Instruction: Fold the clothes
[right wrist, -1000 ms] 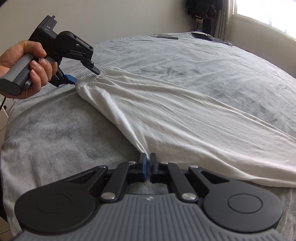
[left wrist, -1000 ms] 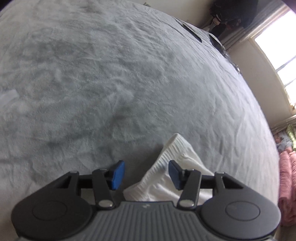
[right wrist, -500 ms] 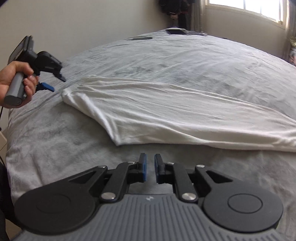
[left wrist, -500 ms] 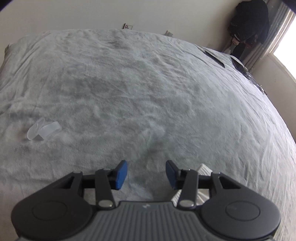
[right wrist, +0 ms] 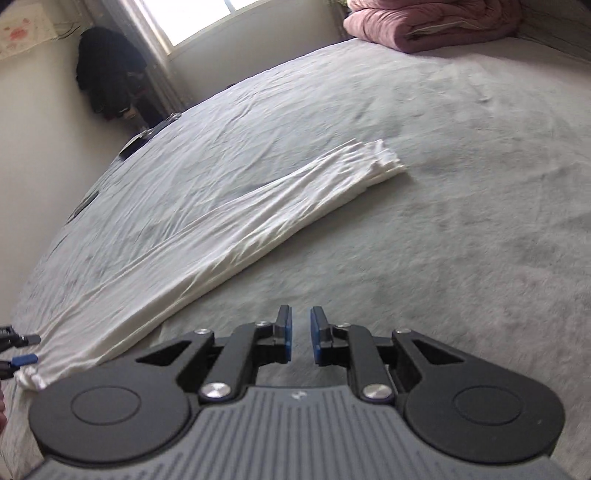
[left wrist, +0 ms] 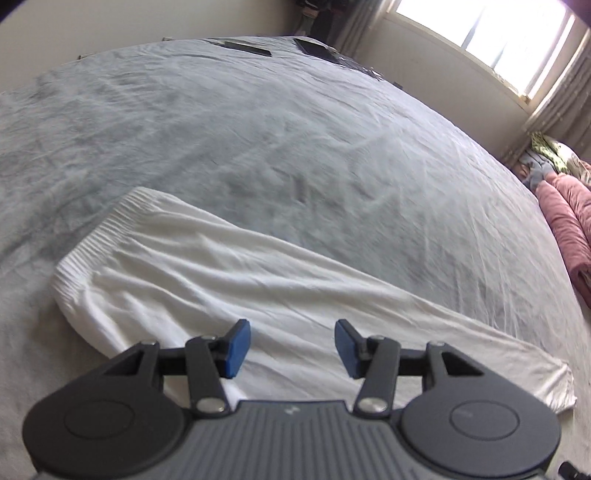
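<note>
On the grey bed cover (left wrist: pixel 332 122), a white garment (left wrist: pixel 229 280) is laid out flat as a long narrow strip; its ribbed band (left wrist: pixel 99 236) is seen at one end in the left wrist view, and its gathered far end (right wrist: pixel 380 158) in the right wrist view. The left gripper (left wrist: pixel 291 345) is held low above the garment's wide part, pointed along it, its blue pads (left wrist: pixel 236 349) spread wide with nothing between them. The right gripper (right wrist: pixel 298 332) is held over bare cover just beside the garment's long edge, tilted down toward the bed; a narrow gap is left between its pads, and nothing is clasped. The left gripper's tips are also seen at the band end in the right wrist view. A folded pink blanket (right wrist: pixel 428 22) is stacked at the bed's far side, and dark flat items (left wrist: pixel 247 48) are lined along another edge.
</note>
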{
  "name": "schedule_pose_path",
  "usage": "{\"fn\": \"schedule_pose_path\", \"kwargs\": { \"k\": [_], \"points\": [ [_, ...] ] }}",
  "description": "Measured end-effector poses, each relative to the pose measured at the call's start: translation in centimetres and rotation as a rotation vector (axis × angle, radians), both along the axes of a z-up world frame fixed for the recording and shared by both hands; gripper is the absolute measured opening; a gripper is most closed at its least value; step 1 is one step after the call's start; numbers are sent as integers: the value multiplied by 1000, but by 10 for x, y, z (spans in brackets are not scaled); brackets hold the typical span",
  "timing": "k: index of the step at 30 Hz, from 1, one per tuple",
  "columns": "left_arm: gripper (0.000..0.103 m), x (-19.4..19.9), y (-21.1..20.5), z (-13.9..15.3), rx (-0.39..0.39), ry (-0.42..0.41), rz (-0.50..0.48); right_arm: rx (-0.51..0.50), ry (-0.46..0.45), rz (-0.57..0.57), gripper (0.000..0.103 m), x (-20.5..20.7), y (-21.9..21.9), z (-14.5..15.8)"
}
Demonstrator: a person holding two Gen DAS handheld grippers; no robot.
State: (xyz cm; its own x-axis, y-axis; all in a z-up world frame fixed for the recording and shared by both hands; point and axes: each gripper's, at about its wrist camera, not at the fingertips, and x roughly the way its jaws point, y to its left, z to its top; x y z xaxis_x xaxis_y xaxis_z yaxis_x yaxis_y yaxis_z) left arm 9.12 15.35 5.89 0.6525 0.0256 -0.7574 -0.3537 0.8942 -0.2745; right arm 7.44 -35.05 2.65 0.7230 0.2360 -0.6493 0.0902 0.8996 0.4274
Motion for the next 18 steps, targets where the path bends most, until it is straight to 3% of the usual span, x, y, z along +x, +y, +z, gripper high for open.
{"fn": "schedule_pose_path", "kwargs": {
  "k": [2,3,4,11,18],
  "points": [
    [53,2,-12,-5,29,8,-25,37,-5,-44,26,15,-16,0],
    [54,3,-16,-6,45,8,-33,49,-9,-64,43,22,-24,-1],
    [55,3,-19,-8,62,5,-39,57,-13,-82,47,29,-31,-2],
    [56,-1,-37,-3,129,-48,-75,94,-25,-151,47,60,-58,-17],
    [56,2,-52,-4,173,-74,-135,152,-63,-175,35,81,-68,-26]
  ]
}}
